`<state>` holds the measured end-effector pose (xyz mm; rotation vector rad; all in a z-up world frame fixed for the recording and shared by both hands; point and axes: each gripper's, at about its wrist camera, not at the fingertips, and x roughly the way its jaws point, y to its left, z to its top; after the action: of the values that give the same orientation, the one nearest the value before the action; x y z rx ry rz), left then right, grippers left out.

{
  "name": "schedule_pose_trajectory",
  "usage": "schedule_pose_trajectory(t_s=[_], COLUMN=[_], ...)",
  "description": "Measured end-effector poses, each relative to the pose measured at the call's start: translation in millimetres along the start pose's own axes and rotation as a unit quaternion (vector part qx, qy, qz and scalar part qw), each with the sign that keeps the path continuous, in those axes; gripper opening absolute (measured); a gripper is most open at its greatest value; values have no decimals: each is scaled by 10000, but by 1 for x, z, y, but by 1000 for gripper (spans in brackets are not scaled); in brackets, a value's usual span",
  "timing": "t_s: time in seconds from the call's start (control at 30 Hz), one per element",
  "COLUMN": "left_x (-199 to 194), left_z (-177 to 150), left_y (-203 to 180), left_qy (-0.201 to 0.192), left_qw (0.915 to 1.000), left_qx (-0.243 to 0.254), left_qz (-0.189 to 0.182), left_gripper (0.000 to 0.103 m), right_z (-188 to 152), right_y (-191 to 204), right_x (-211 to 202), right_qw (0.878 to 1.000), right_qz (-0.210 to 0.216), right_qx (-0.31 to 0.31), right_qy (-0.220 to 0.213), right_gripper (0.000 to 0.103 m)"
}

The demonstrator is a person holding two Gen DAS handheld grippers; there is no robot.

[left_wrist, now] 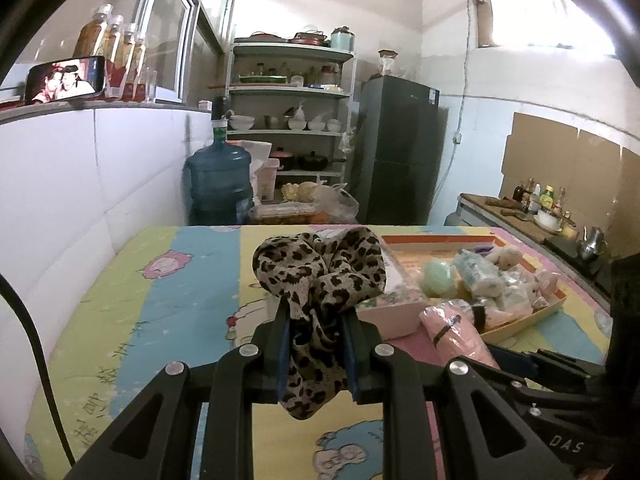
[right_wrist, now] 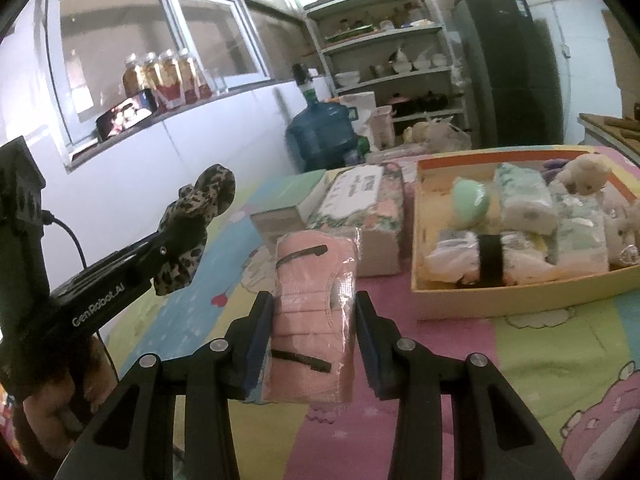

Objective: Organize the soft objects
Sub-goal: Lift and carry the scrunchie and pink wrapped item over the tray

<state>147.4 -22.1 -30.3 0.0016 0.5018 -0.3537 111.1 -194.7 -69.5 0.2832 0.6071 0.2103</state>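
Leopard-print fabric, a soft scrunchie, is pinched between the blue pads of the left gripper, its loop bunched up above the fingertips and a tail hanging below them, clear of the cartoon-printed cloth that covers the worktop. In the right wrist view the same scrunchie shows at the left, raised on the left gripper, with a hand around the handle below. The right gripper is clamped on a pack of pink face masks in clear wrap, black ear loops showing through the film; the pack stands upright between the pads, lifted off the cloth. In the left view this pack sits just right of the scrunchie. Beyond both lies a floral tissue box, and beside it to the right a shallow orange-rimmed cardboard tray holding a green ball, several wrapped tissue packs, a white bundle with a black band and a plush bear. Farther back stand a blue water jug, a shelf rack with bowls and pots, and a dark fridge.
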Motion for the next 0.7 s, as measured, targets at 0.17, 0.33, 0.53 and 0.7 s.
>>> schedule_pose_trajectory(t_s=[0.17, 0.33, 0.53, 0.7], left_x=[2, 6, 10, 15], left_z=[5, 10, 15, 19], left_y=[-14, -27, -48, -65], left_qy=[-83, -80, -108, -122], left_qw=[9999, 9994, 9984, 9977], left_qx=[-73, -112, -38, 65], left_qz=[-133, -332, -556, -662], left_gripper=[23, 23, 23, 23], right_z=[3, 6, 9, 11], right_y=[-13, -26, -43, -57], right_x=[-10, -18, -29, -39], right_qw=[9999, 9993, 9981, 9962], right_qz=[-78, -196, -372, -572], right_qx=[90, 198, 315, 386], right_qy=[-115, -230, -376, -524], right_gripper=[42, 42, 42, 42])
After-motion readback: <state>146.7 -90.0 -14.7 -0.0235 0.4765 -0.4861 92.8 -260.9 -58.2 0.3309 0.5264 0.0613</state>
